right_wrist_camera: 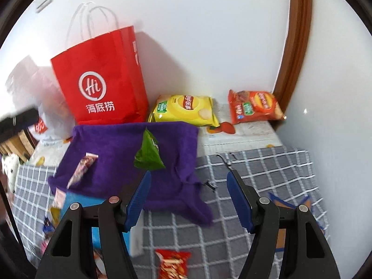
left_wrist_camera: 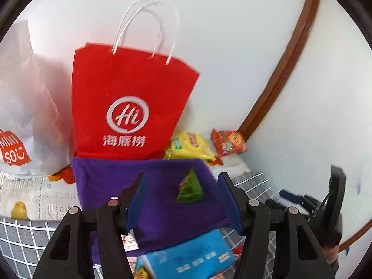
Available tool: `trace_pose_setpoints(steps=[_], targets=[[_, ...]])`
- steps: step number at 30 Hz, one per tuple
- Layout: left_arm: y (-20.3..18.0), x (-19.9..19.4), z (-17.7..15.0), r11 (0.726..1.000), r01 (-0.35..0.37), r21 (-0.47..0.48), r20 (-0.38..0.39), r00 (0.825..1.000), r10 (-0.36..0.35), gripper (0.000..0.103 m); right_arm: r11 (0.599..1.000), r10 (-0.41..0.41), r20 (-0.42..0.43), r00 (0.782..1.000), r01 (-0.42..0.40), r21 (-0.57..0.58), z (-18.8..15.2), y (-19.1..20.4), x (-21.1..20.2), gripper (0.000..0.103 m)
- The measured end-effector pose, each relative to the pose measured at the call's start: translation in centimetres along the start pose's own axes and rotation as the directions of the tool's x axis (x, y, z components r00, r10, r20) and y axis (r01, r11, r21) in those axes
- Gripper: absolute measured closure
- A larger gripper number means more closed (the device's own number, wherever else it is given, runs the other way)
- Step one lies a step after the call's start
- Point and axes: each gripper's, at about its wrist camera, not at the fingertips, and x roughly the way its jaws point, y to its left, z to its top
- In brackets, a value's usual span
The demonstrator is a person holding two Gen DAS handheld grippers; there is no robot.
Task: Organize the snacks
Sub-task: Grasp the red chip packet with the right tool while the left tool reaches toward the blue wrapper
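Observation:
A purple cloth container (left_wrist_camera: 153, 190) (right_wrist_camera: 116, 153) sits on the bed with a green snack packet (left_wrist_camera: 189, 187) (right_wrist_camera: 148, 155) standing in it and a pink striped packet (right_wrist_camera: 81, 169) at its left. My left gripper (left_wrist_camera: 182, 190) is open and empty above it. My right gripper (right_wrist_camera: 189, 187) is open and empty, at the purple cloth's right edge. A yellow chip bag (left_wrist_camera: 188, 146) (right_wrist_camera: 186, 109) and an orange-red chip bag (left_wrist_camera: 229, 143) (right_wrist_camera: 254, 107) lie by the wall. A blue box (left_wrist_camera: 186, 258) (right_wrist_camera: 97, 211) lies near me. A red snack packet (right_wrist_camera: 172, 265) lies in front.
A red paper bag (left_wrist_camera: 130, 97) (right_wrist_camera: 102, 79) stands against the wall behind the purple cloth. A white plastic shopping bag (left_wrist_camera: 25, 107) stands to its left. A grey checked blanket (right_wrist_camera: 255, 186) covers the bed. A brown door frame (right_wrist_camera: 295, 46) runs at the right.

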Motion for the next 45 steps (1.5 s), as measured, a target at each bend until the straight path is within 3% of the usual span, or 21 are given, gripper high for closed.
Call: trace_pose_setpoints(steps=[5,11,21,28,32,33,34,35,40,45], targets=[[-1.9,-1.8,-0.2,0.999,-0.018,0.046,0.012,1.0,0.017,0.044,1.0,0.026,-0.009,1.0,-0.026,0.005,-2.2,-0.9,-1.6,0.035],[-2.2,-3.4,-2.2,0.999,-0.039,0.035,-0.053,0.998,0.041,0.044,0.999,0.05,-0.075,0.996,-0.049,0.011,-4.9,-1.2,-1.1,0.035],[-1.3,-6.0,-7.1,0.993,-0.122,0.001,-0.124,0.985,0.121,0.044,0.99,0.141,-0.153,0.978,-0.139,0.023,-10.5,0.4,1.1,0.035],[-0.8,-7.9,-10.4,0.986,-0.163,-0.032,-0.145,0.977,0.157,0.044,0.99,0.138,-0.179,0.974,-0.136,0.027,-12.9,1.0,3.5,0.042],[-0.5,-8.8,-12.0,0.977,-0.209,-0.033,-0.149,0.968,0.202,0.044,0.983,0.182,-0.214,0.96,-0.172,0.067,-13.9,1.3,5.1,0.046],[-0.2,-8.9,-12.5,0.975,-0.219,-0.039,-0.151,0.966,0.211,0.044,0.987,0.16,-0.196,0.967,-0.154,0.046,-14.1,1.7,5.0,0.047],[0.0,-9.0,-12.8,0.973,-0.226,-0.045,-0.154,0.964,0.217,0.044,0.992,0.124,-0.169,0.978,-0.125,0.002,-14.3,2.4,4.8,0.059],[0.2,-9.1,-13.2,0.971,-0.234,-0.05,-0.158,0.962,0.224,0.044,0.993,0.114,-0.166,0.98,-0.119,-0.021,-14.4,2.8,4.7,0.061],[1.8,-9.4,-15.1,0.955,-0.289,-0.068,-0.18,0.945,0.274,0.044,0.988,0.153,-0.114,0.982,-0.154,-0.006,-14.9,2.7,3.5,0.061],[4.0,-9.0,-17.3,0.935,-0.34,-0.102,-0.21,0.926,0.314,0.044,0.989,0.144,-0.117,0.983,-0.147,-0.014,-15.5,2.5,3.5,0.061]])
